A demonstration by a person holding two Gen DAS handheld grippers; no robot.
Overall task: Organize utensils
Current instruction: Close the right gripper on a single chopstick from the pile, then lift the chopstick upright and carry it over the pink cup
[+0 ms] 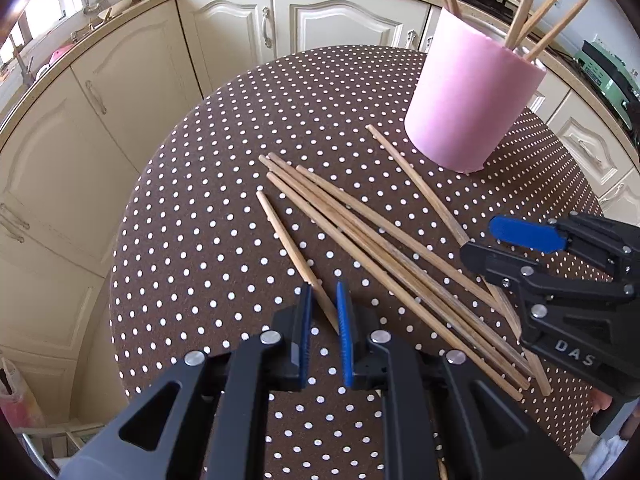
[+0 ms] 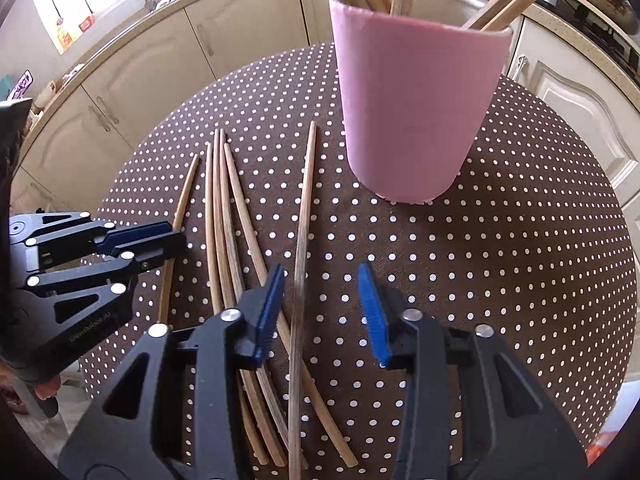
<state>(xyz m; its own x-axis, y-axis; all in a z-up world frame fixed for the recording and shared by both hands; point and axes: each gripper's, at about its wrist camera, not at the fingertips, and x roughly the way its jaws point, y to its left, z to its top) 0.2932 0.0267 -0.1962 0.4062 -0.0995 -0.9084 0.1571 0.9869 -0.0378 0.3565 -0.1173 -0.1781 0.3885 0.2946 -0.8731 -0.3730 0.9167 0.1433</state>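
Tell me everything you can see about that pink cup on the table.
The pink cup is a plain, matte, handleless cylinder, tapering slightly toward its base. It stands upright on the brown polka-dot tablecloth, beyond the loose chopsticks. Several wooden chopsticks lean inside it, poking above the rim. Neither gripper touches it.

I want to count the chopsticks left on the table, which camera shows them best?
The left wrist view: the loose chopsticks lie fanned apart there. In the right wrist view they bunch together, partly hidden by the gripper bodies.
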